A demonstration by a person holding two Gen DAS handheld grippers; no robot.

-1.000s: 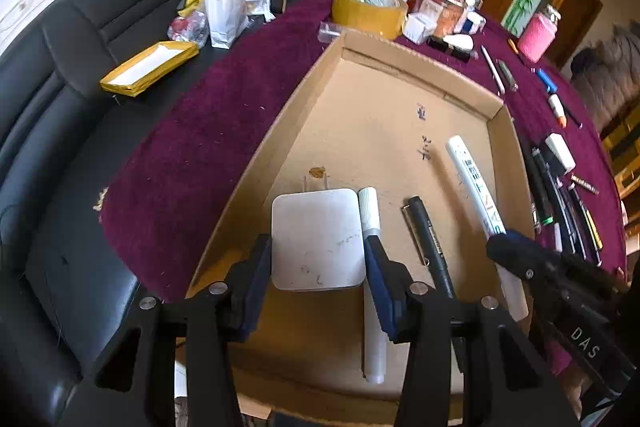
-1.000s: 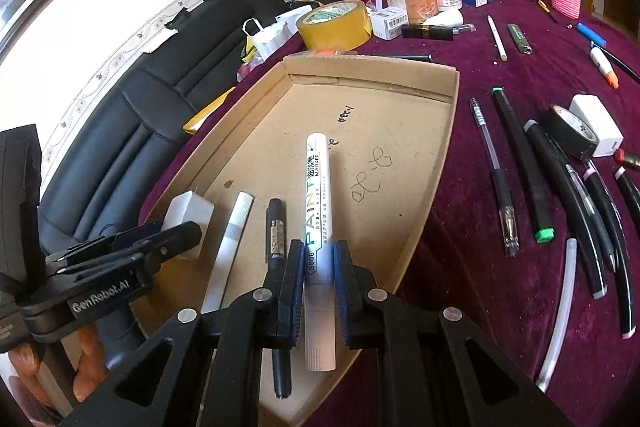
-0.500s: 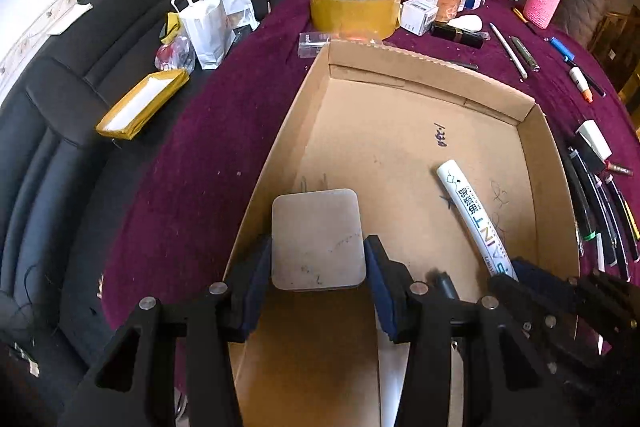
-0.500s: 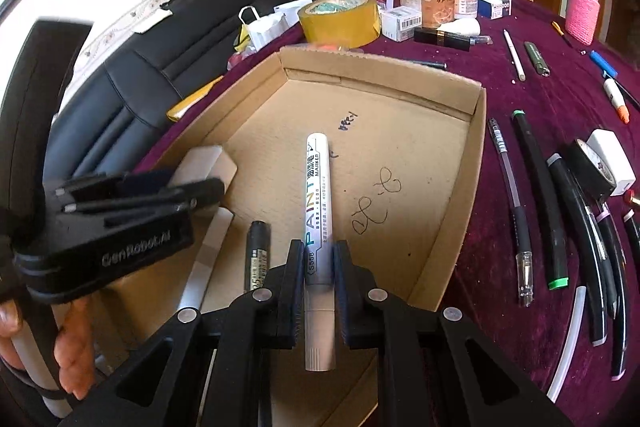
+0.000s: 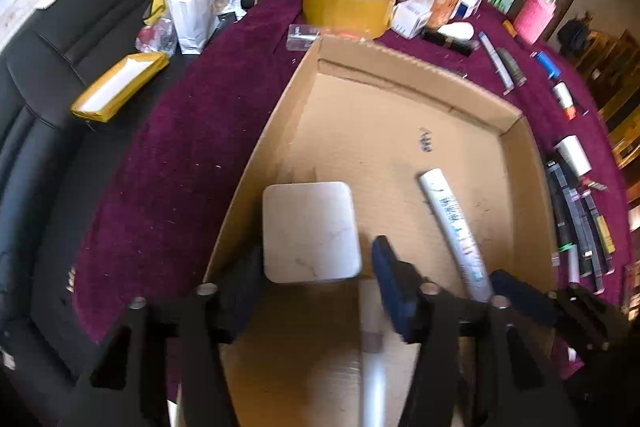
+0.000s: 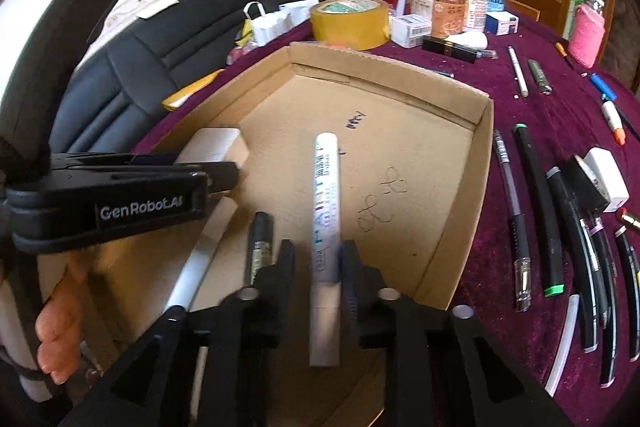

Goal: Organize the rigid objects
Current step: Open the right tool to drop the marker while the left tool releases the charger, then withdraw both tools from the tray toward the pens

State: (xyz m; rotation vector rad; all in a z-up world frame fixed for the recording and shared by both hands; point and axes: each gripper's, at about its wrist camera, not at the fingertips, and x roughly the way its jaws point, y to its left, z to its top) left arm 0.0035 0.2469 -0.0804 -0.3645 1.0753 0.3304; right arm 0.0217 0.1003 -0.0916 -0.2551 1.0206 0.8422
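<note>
Both grippers are over a shallow cardboard tray (image 5: 416, 67) on a purple cloth. My left gripper (image 5: 316, 279) has a white square block (image 5: 310, 231) between its fingers. Its jaws are opening, and a gap shows at the right finger (image 5: 390, 279). My right gripper (image 6: 318, 267) straddles a white paint marker (image 6: 326, 211) lying lengthwise in the tray (image 6: 384, 67). Its jaws are opening too, with a gap beside the marker. A white pen (image 6: 196, 267) and a black marker (image 6: 258, 243) lie in the tray between the two grippers.
Several pens (image 6: 540, 207) and a white eraser (image 6: 604, 175) lie on the cloth right of the tray. A yellow tape roll (image 5: 348, 3), boxes and jars crowd the far side. A black sofa (image 5: 40, 107) with bags runs along the left.
Both pairs of jaws have spread from the block and the paint marker, which they gripped before. The left gripper shifted across the tray with the block.
</note>
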